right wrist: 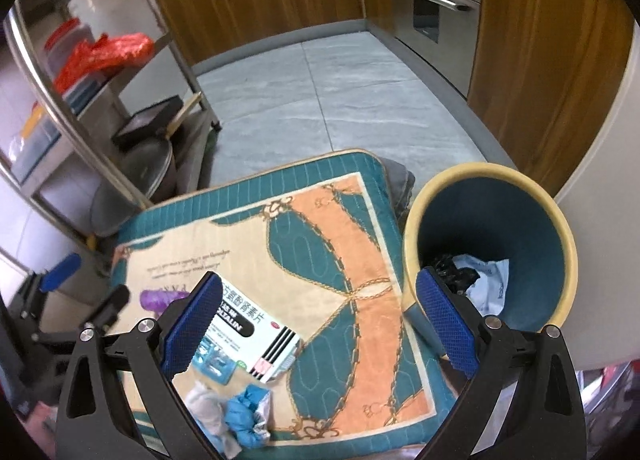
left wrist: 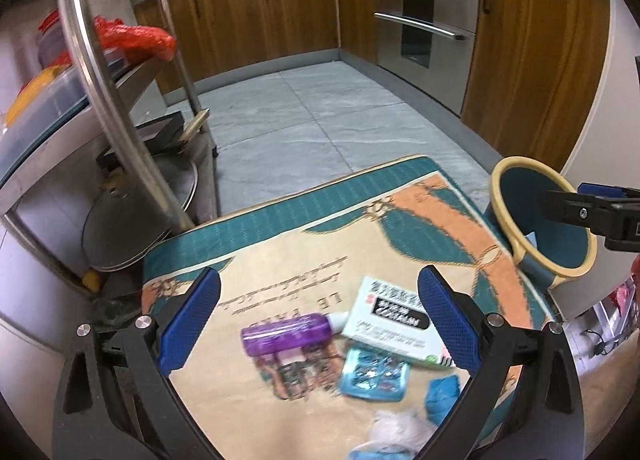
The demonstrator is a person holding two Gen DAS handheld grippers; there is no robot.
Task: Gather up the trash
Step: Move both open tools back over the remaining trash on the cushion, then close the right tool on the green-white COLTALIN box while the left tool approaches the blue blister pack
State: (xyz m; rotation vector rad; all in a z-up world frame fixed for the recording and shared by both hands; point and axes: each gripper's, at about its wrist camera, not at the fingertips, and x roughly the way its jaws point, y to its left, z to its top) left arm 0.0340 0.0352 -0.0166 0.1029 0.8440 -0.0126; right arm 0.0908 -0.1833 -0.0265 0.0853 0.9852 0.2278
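With both tongs spread wide and empty, left tongs hang over the purple bottle lower centre. Right tongs sit between medicine box and bin at right.

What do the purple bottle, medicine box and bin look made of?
Purple bottle: translucent glossy plastic, since light shows through it; white cap. Medicine box: thin printed cardboard with sharp folded edges and a slight sheen. Bin: probably hard plastic, with a smooth matte teal inside and a cream rim; the look leaves coated metal open.
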